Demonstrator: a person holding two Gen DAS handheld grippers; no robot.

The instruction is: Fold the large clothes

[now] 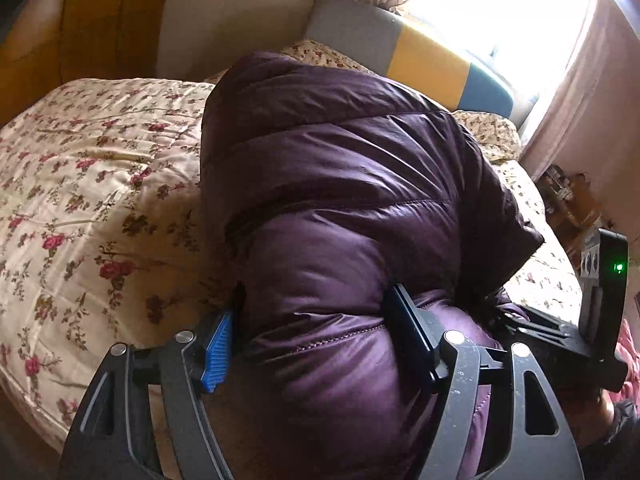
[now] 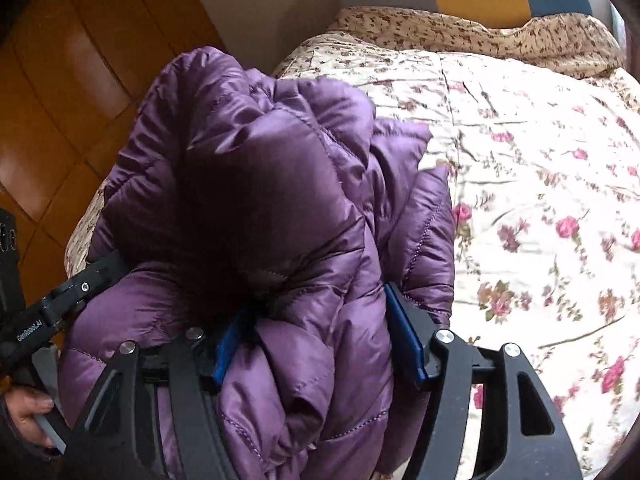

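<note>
Because the puffy jacket (image 1: 340, 184) is bulky, each hand takes a thick fold at its near edge on the bed (image 1: 92, 184). The left tongs (image 1: 312, 344) and right tongs (image 2: 320, 340) both stand wide, straddling padding; whether they pinch it I cannot tell.

Home bedroom: floral quilt (image 1: 80, 184) on bed, padded headboard (image 1: 424, 56), curtained window (image 1: 500, 12).
</note>
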